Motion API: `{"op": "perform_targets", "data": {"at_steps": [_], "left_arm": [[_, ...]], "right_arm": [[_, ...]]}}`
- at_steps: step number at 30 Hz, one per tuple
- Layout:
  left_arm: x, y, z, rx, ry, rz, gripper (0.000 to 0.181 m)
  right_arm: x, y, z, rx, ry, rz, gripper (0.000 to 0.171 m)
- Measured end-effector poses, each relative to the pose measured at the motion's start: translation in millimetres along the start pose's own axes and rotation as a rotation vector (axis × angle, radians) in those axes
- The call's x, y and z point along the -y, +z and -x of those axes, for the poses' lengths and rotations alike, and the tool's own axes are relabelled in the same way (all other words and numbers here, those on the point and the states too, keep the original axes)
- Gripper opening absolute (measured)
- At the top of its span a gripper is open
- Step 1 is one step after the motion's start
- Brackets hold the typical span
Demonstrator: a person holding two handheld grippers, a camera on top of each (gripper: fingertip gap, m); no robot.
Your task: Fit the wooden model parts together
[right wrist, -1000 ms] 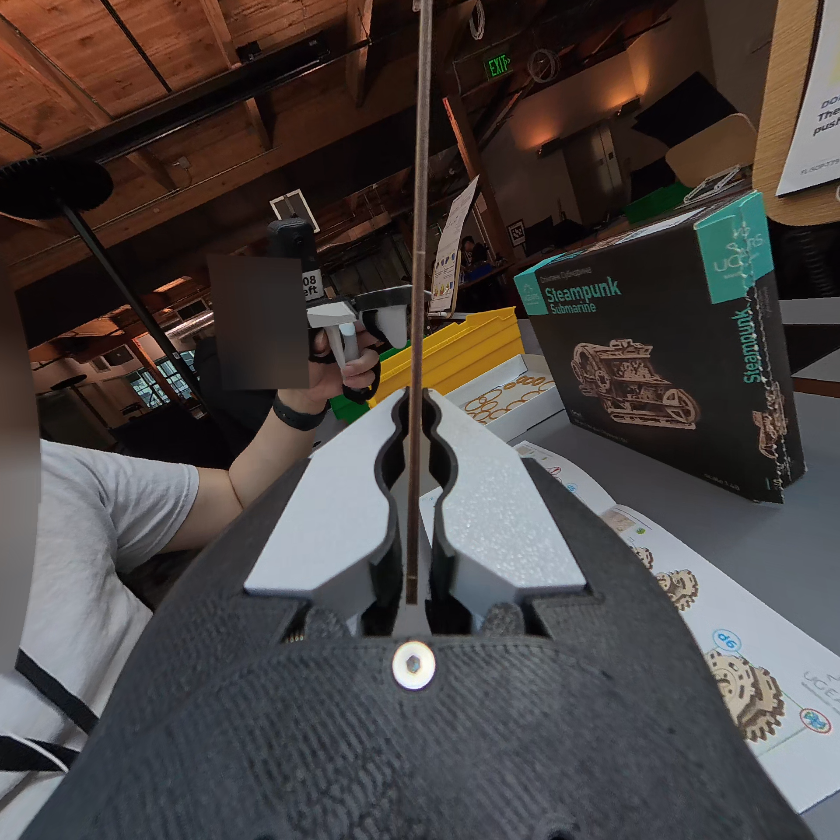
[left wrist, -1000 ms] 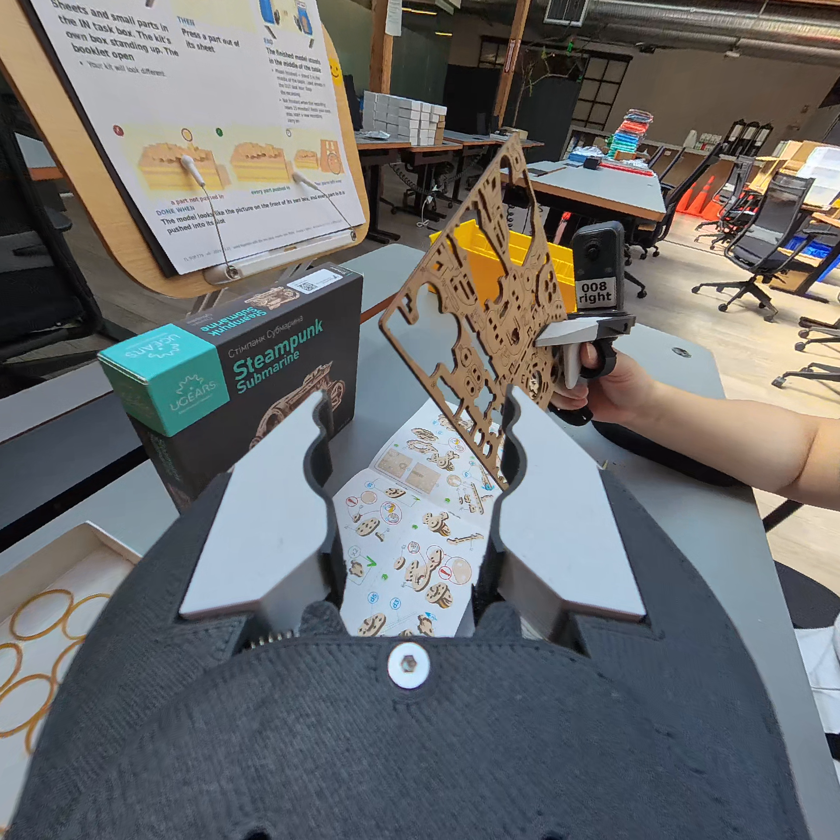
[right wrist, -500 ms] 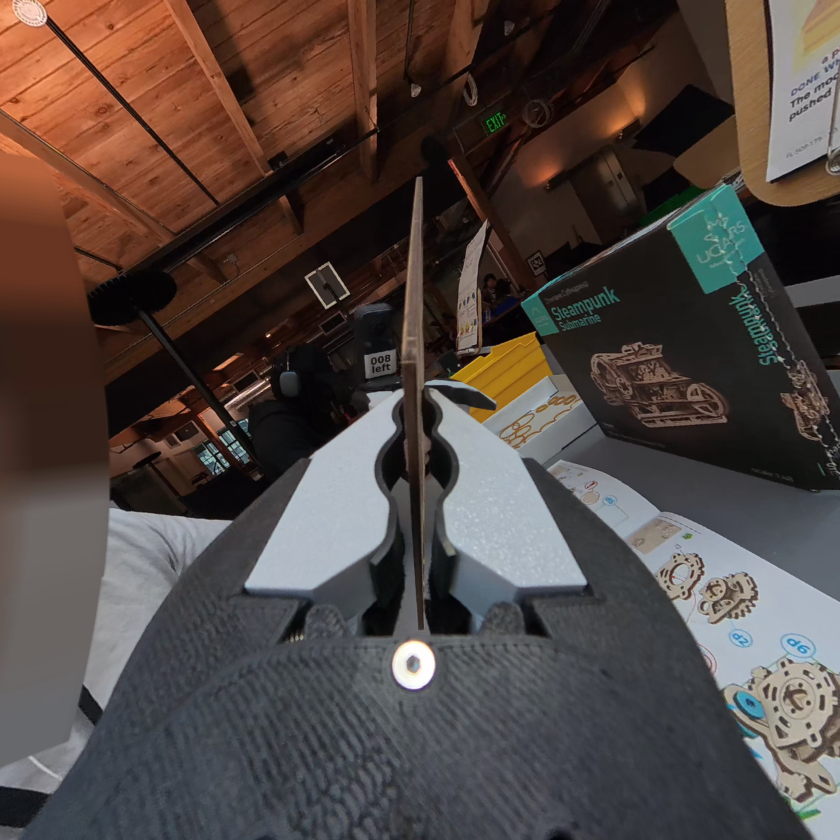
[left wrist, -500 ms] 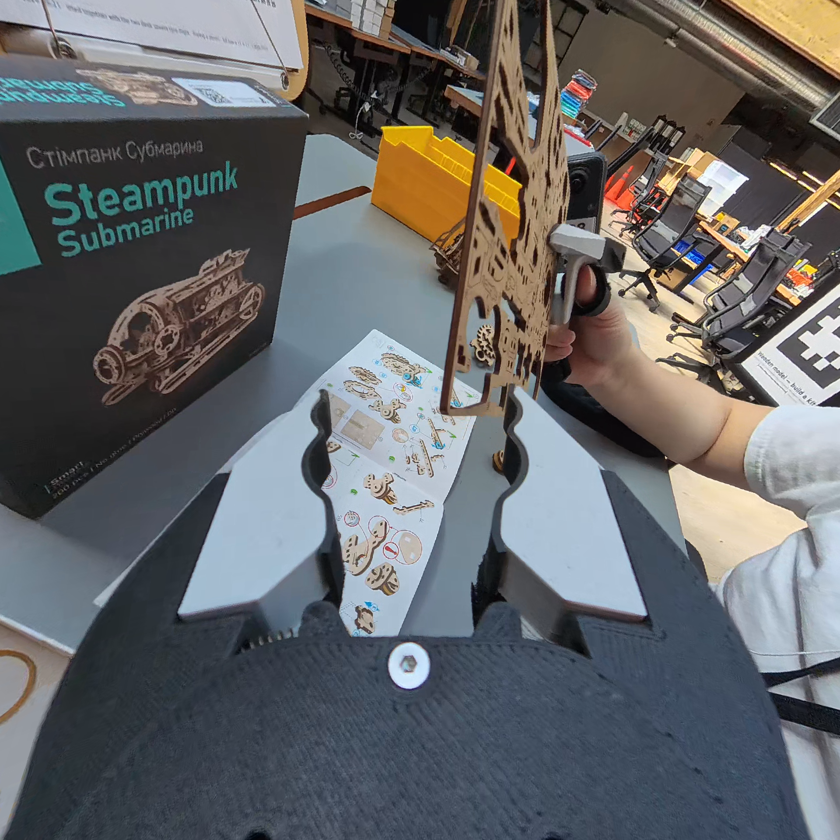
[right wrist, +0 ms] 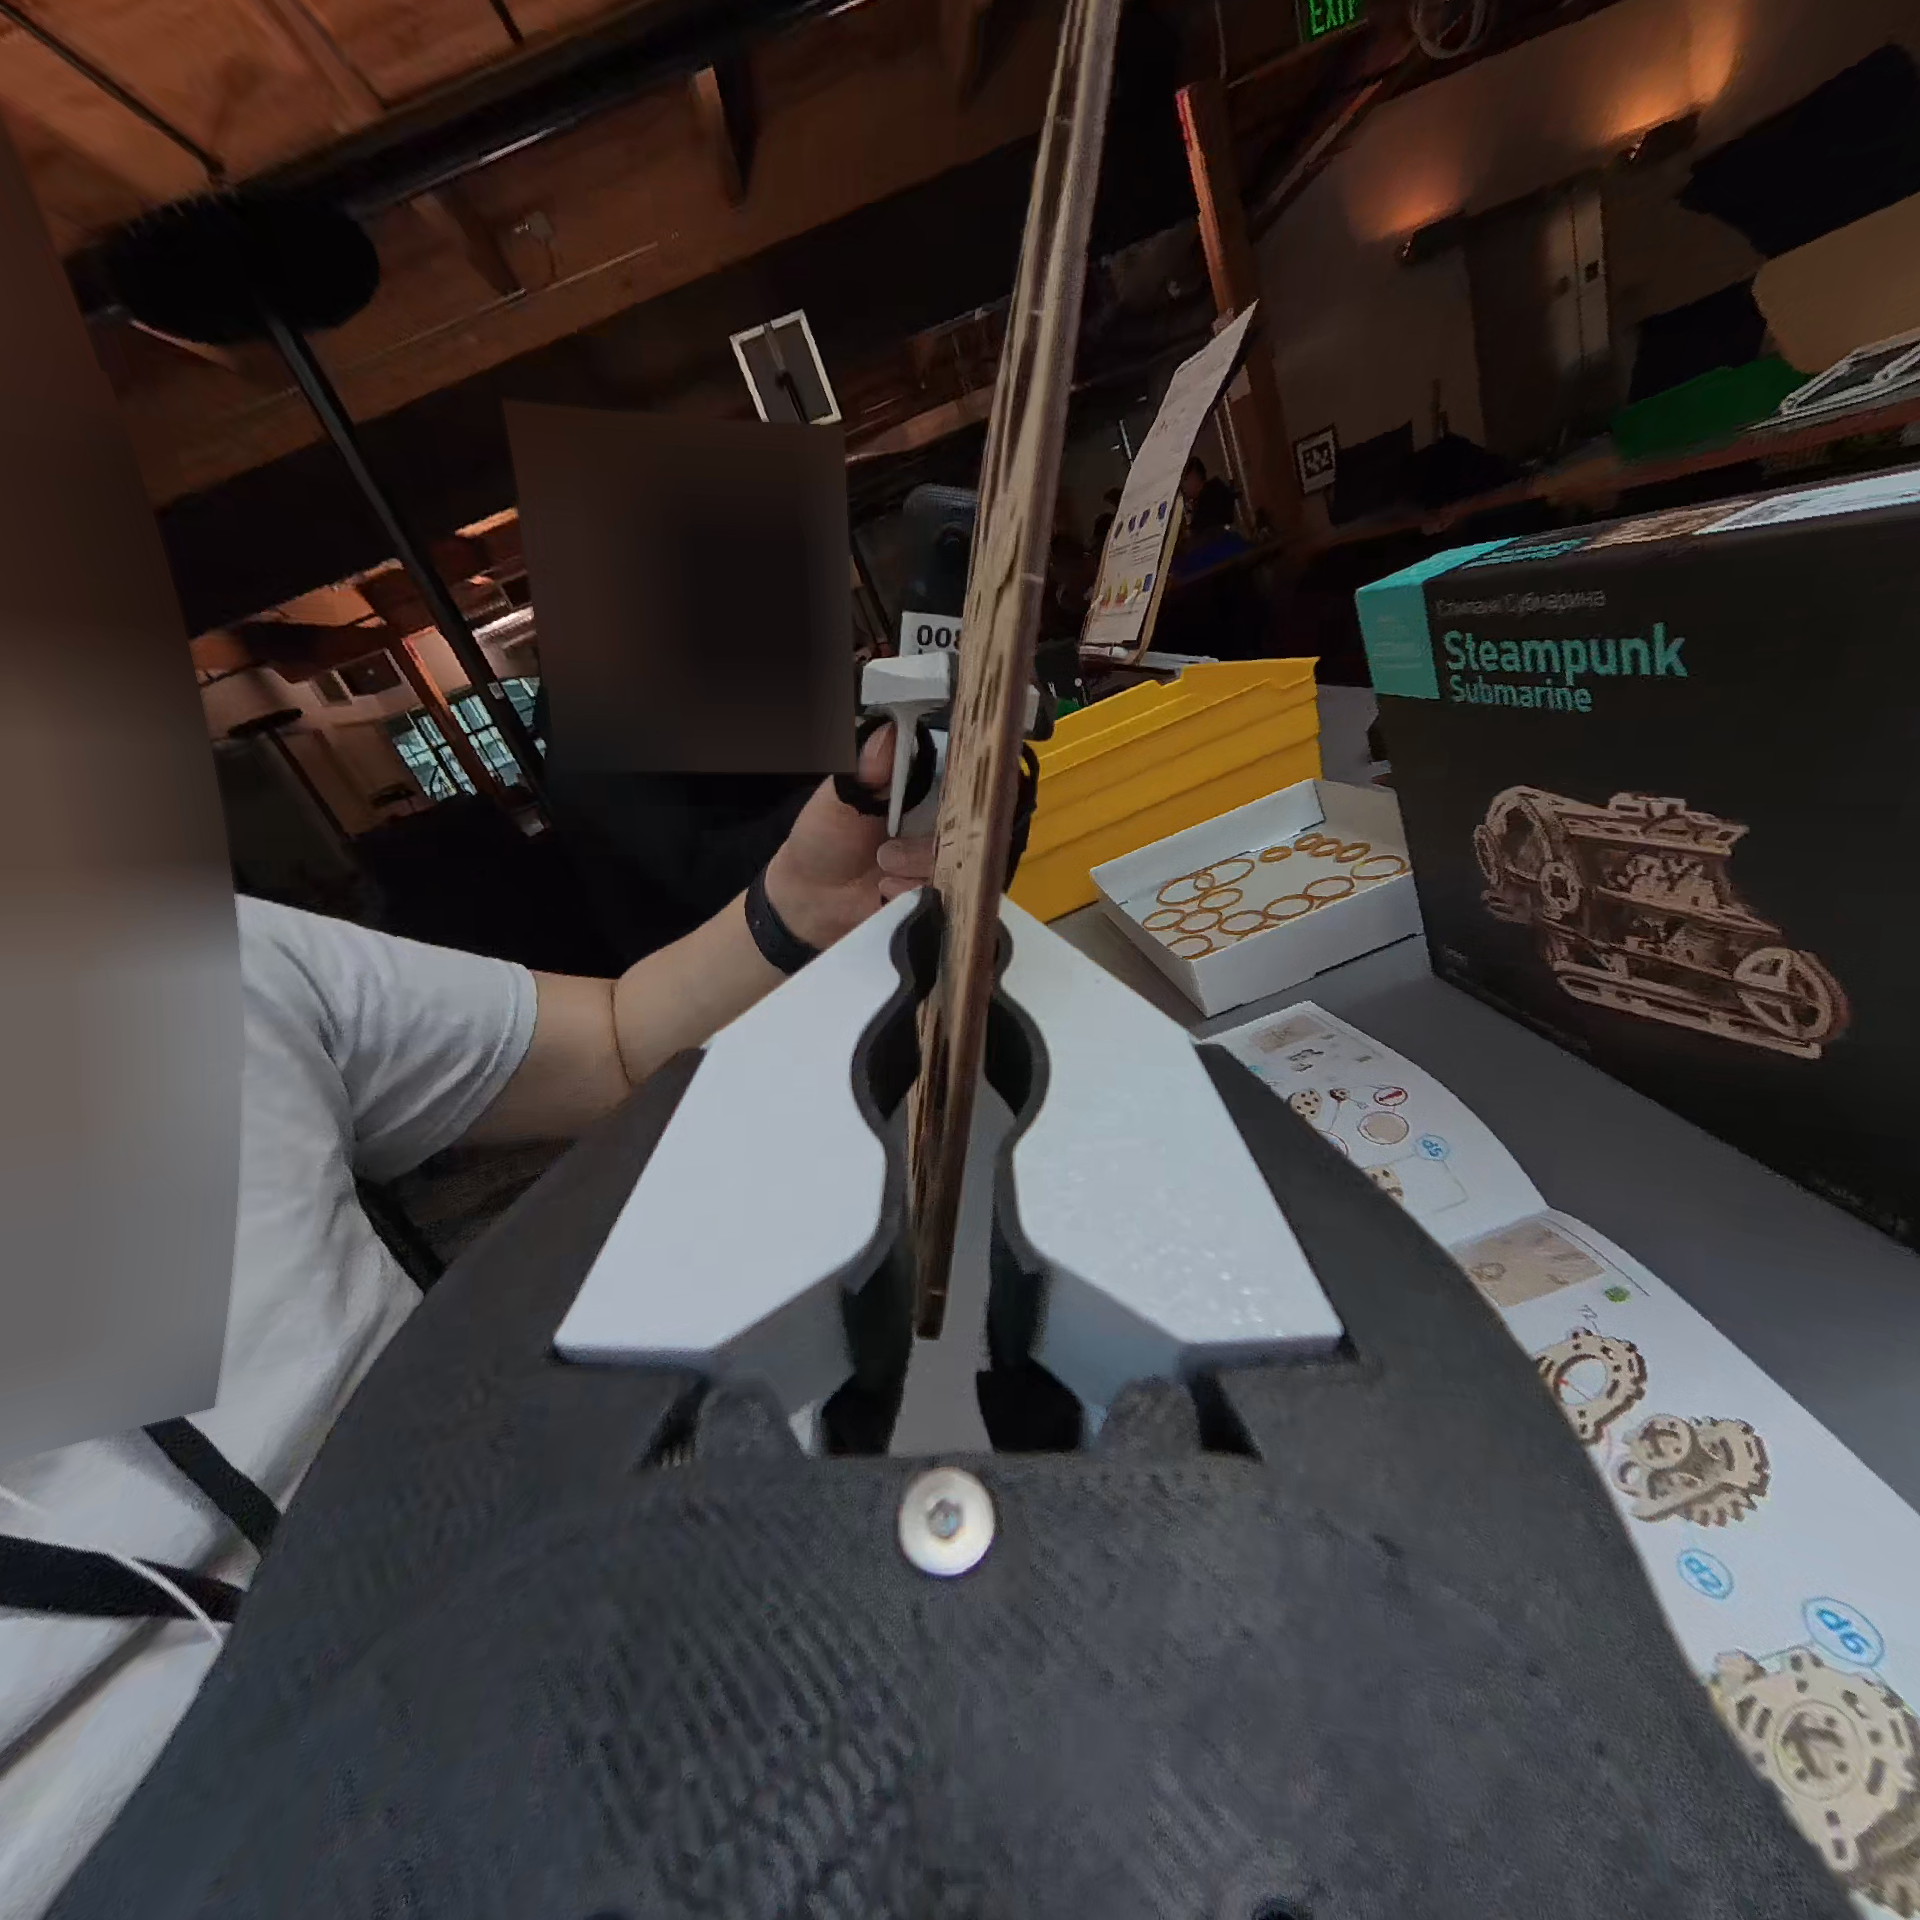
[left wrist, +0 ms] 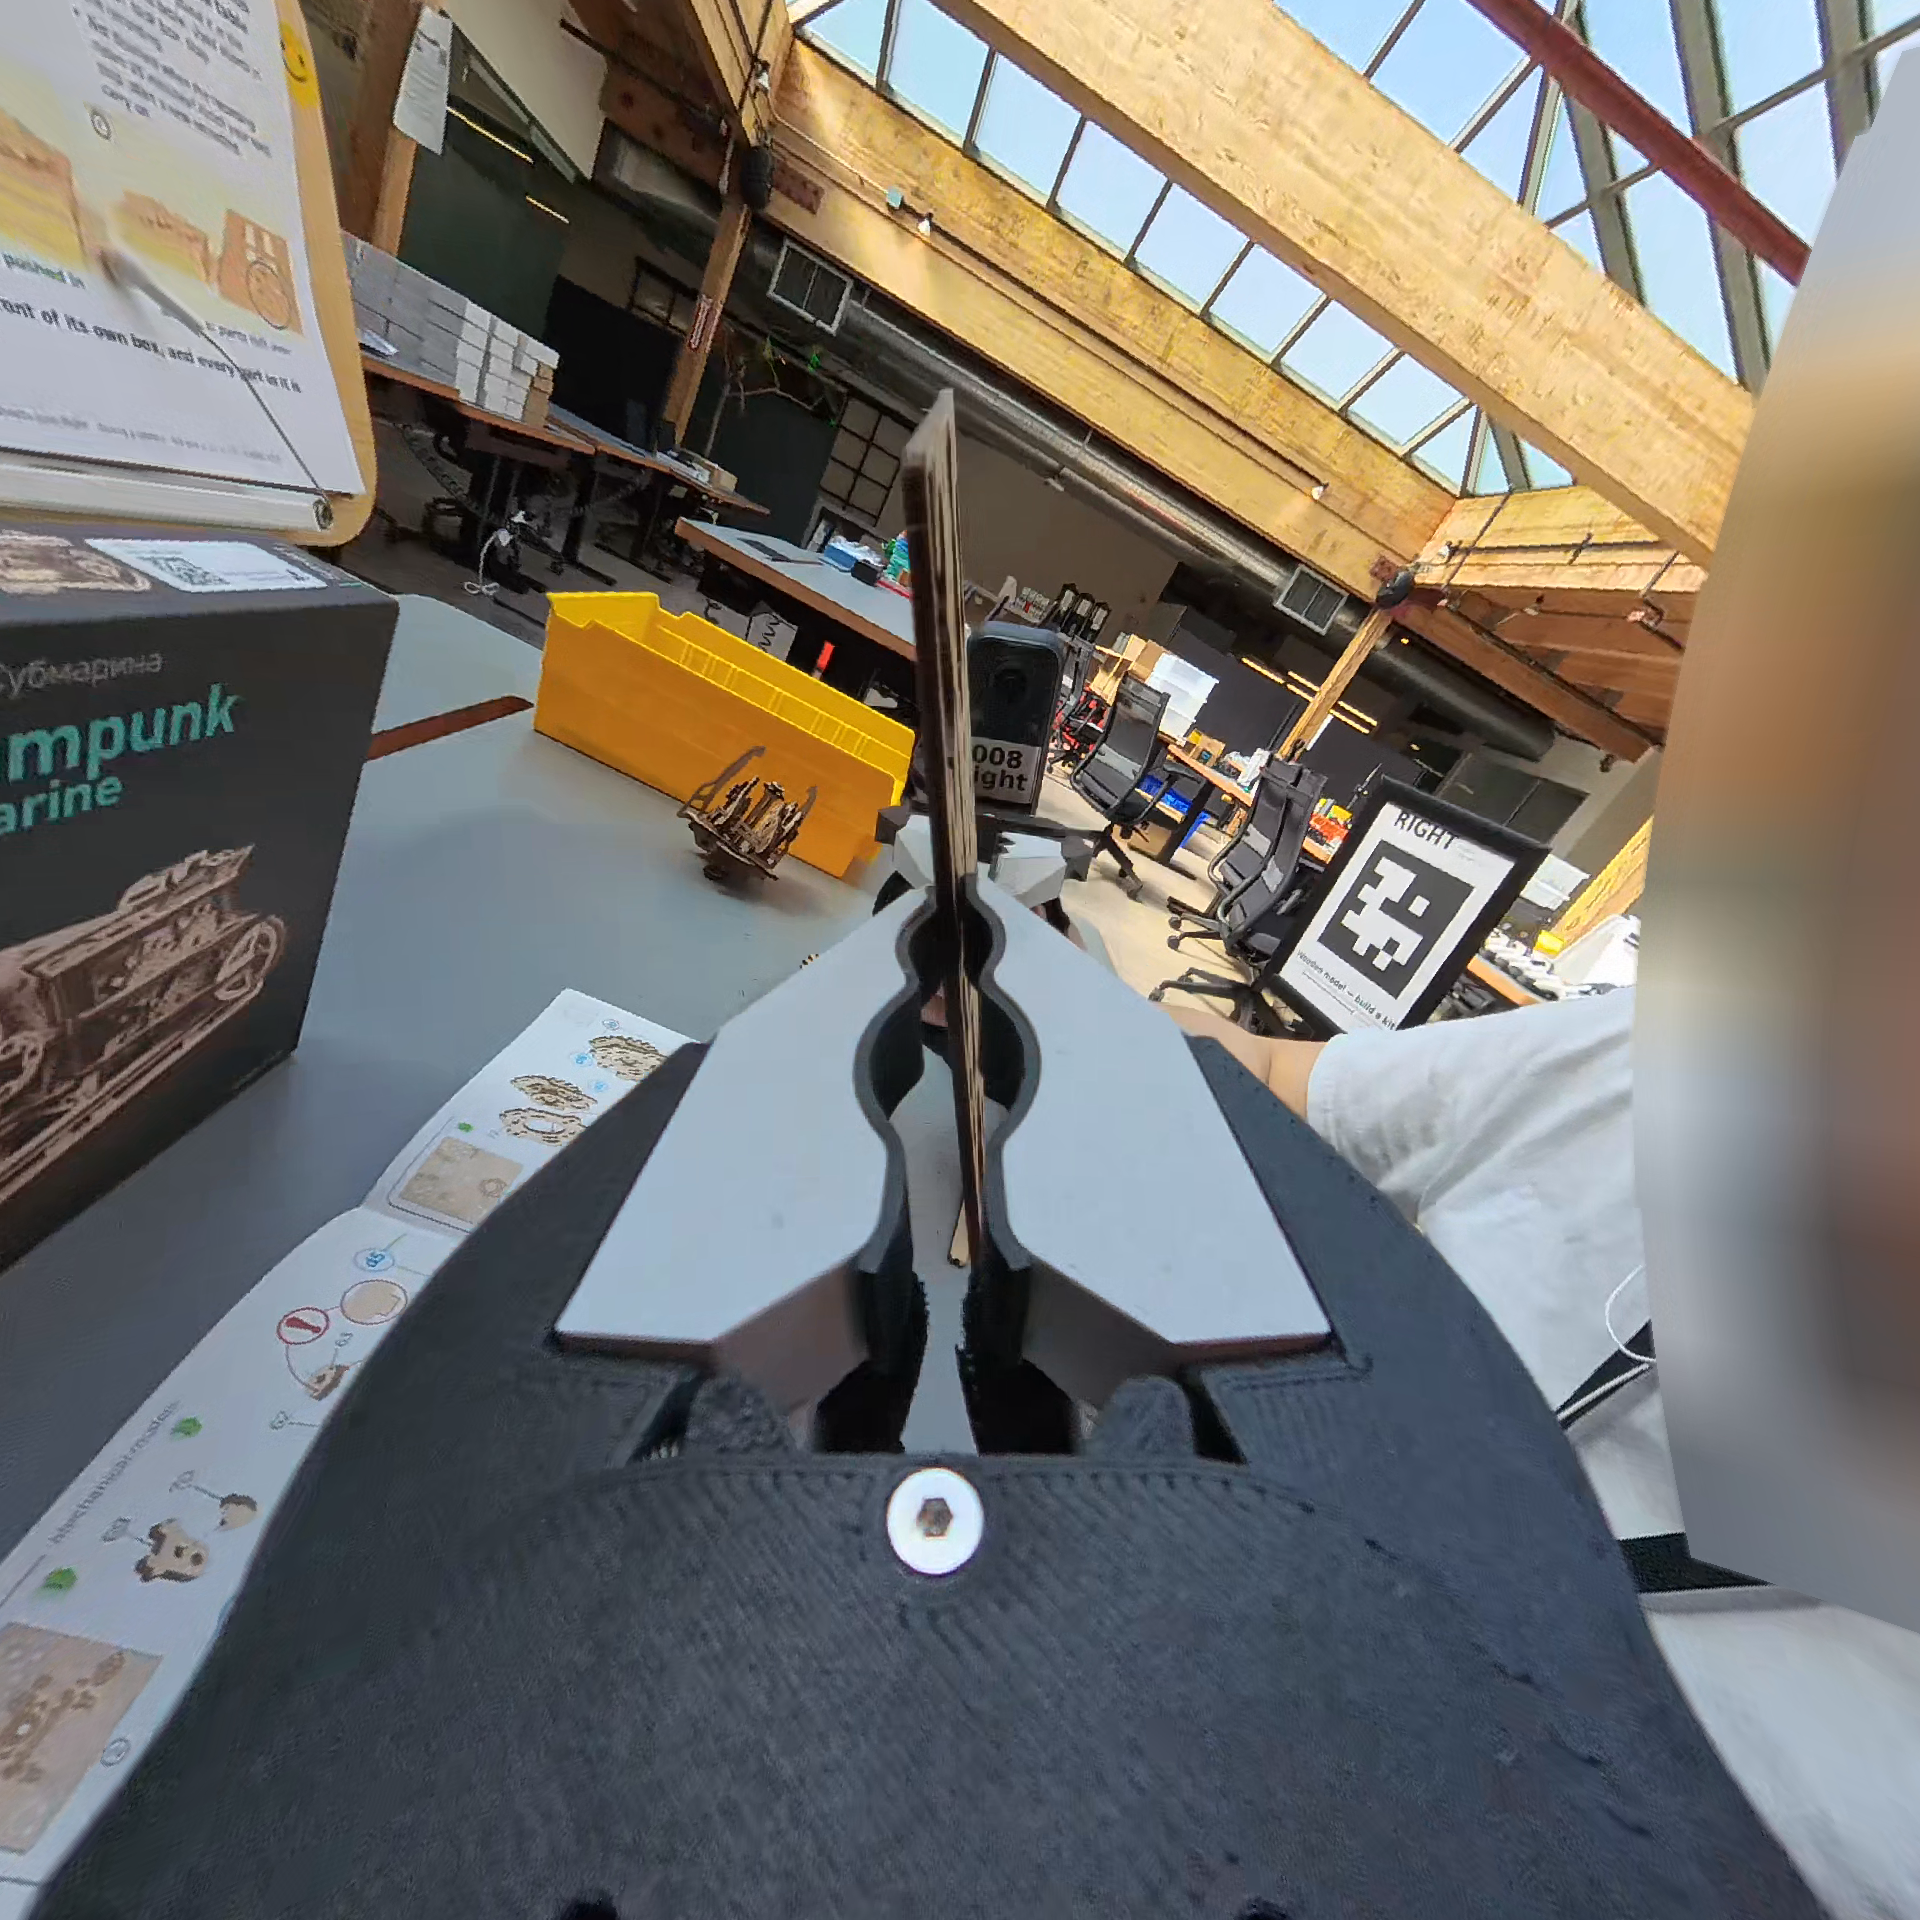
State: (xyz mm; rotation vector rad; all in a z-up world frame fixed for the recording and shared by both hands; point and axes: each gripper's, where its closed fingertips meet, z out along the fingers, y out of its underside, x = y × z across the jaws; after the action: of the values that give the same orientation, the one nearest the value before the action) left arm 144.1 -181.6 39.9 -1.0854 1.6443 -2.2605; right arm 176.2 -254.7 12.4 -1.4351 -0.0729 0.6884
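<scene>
A thin laser-cut wooden parts sheet [left wrist: 940, 675] stands upright above the table, edge-on in both views. My left gripper [left wrist: 951, 899] is shut on one edge of it. My right gripper [right wrist: 961, 914] is shut on the opposite edge of the same sheet [right wrist: 1013, 520]. The two grippers face each other across the sheet, each partly hidden behind it in the other's view. A small partly built wooden model [left wrist: 746, 821] sits on the grey table in front of the yellow bin [left wrist: 717, 696].
The dark kit box [left wrist: 156, 831] stands at the left on the table, also in the right wrist view [right wrist: 1662, 810]. An open instruction booklet [left wrist: 312, 1299] lies below the grippers. A white tray [right wrist: 1226, 971] holds several rubber bands. An instruction board stands behind the box. There is about 9 cm between the tips of the two grippers.
My left gripper was open beside the sheet; it has closed on the sheet's edge. The sheet has turned edge-on to the left view. The right gripper kept its hold.
</scene>
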Motion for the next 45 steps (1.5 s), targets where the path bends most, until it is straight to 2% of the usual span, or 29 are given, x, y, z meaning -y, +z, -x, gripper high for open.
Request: {"op": "perform_targets", "data": {"at_steps": [3,4,5,6,9,10,12,14,17,20,30,38,45], "left_arm": [[-2.7,3.6,-11.3,0.019,0.086,0.067,0.0],[-5.5,6.2,-13.9,0.022,0.108,0.086,0.0],[-8.4,8.9,-15.7,0.025,0.121,0.1,0.0],[-10.3,11.6,-18.3,0.017,0.126,0.104,0.0],[-10.2,15.7,-21.3,0.02,0.164,0.087,0.002],[-9.5,16.0,-20.1,0.041,0.195,0.085,0.005],[-4.6,13.6,-18.7,0.085,0.256,0.078,0.034],[4.5,8.3,-20.4,0.114,0.303,0.066,0.045],[20.4,-2.7,-23.7,0.144,0.349,0.029,0.047],[30.6,-11.6,-26.4,0.147,0.351,0.008,0.048],[30.0,-13.0,-23.7,0.162,0.344,0.022,0.06],[27.7,-14.2,-14.5,0.203,0.314,0.037,0.052],[27.4,-18.7,-1.8,0.252,0.293,0.038,0.05]], "right_arm": [[0.4,0.3,5.1,-0.04,-0.156,0.074,0.024],[2.5,-1.1,7.0,-0.042,-0.183,0.081,0.025],[5.1,-2.8,8.4,-0.043,-0.195,0.079,0.023],[5.2,-4.5,10.3,-0.033,-0.195,0.087,0.008],[7.9,-8.6,13.4,0.0,-0.133,0.092,0.002],[10.6,-9.5,14.7,0.004,-0.111,0.084,0.002],[22.3,-14.5,14.0,-0.015,-0.083,0.024,0.002],[38.9,-25.9,9.4,-0.037,-0.047,-0.061,0.002],[60.1,-46.3,1.8,-0.023,0.02,-0.186,0.002],[66.1,-57.9,-8.5,-0.024,0.069,-0.237,0.002],[53.6,-50.1,-15.5,-0.04,0.112,-0.202,0.002],[52.7,-53.0,-21.4,-0.055,0.132,-0.21,0.001],[36.3,-39.6,-20.1,-0.052,0.127,-0.133,0.001]]}}
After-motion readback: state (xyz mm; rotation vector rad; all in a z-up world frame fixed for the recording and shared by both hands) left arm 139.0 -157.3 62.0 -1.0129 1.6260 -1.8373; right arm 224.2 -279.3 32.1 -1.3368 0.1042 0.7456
